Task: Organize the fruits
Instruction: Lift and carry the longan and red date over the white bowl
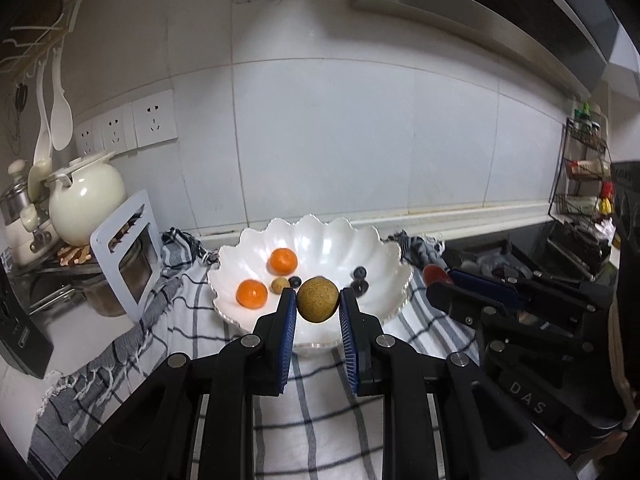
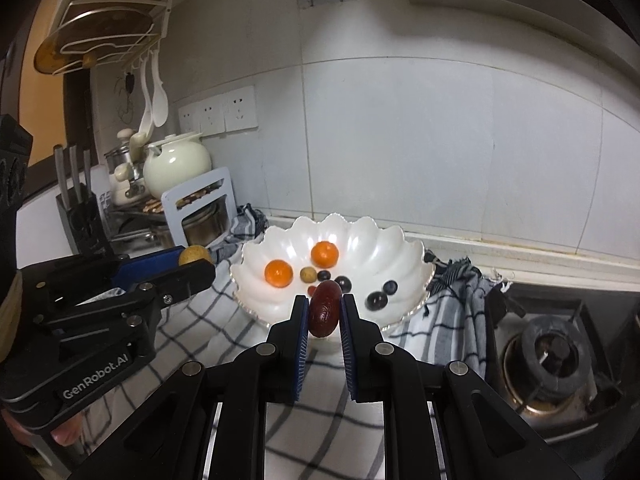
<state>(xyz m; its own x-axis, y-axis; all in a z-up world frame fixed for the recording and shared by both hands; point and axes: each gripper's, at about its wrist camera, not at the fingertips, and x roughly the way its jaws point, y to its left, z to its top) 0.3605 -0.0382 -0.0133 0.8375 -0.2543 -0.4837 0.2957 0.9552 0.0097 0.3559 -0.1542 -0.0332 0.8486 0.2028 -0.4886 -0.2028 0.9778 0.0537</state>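
The bowl (image 1: 256,240) sits on the checked cloth (image 1: 320,396) ahead of me, and it already holds 2 oranges (image 1: 251,293), a small tan fruit (image 1: 279,285) and several dark berries (image 2: 377,301). My left gripper (image 1: 318,300) is clamped on a round tan longan (image 1: 318,299), its blue pads pressed against both sides, and the fruit hangs in front of the bowl's near rim. My right gripper (image 2: 324,312) is closed on a dark red date (image 2: 324,311), held upright between its pads, also just short of the rim. From the right view my left gripper (image 2: 191,261) sits to the left of the bowl, not over it.

I judge this the carrying step: both fruits are picked and neither is dropped. Next I should bring each fruit forward over the bowl's hollow, low enough that it won't bounce, then ease the pads apart. The longan is round and may roll into the oranges; the 2 grippers are close, so releasing 1 at a time seems safer.
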